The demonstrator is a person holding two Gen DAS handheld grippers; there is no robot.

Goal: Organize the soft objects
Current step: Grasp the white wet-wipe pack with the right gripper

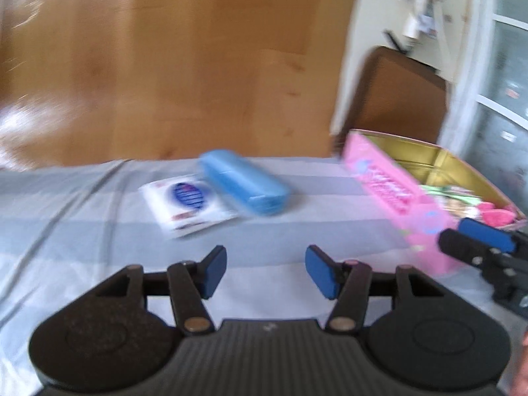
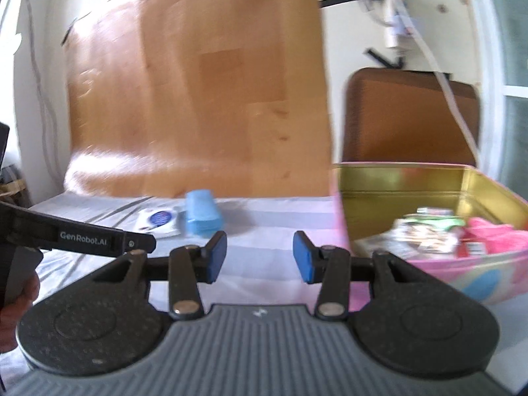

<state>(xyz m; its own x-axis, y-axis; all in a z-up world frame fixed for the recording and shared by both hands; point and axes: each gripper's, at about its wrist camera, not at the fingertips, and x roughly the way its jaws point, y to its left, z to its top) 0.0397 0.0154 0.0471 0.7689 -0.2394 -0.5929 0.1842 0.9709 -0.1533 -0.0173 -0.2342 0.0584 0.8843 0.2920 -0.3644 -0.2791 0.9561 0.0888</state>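
A: Where was the blue pack (image 1: 244,186)?
B: On the bed (image 1: 82,204), twelve o'clock of the left gripper (image 1: 266,270); both it and the right gripper (image 2: 260,255) stood open, empty.
A: Handling?
B: Probably light, squashy; pinch across its middle.

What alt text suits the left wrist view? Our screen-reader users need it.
The left gripper, fingers apart and empty, points over a striped sheet at a blue pack touching a white sachet. A pink tin holding soft items sits right, the right gripper beside it.
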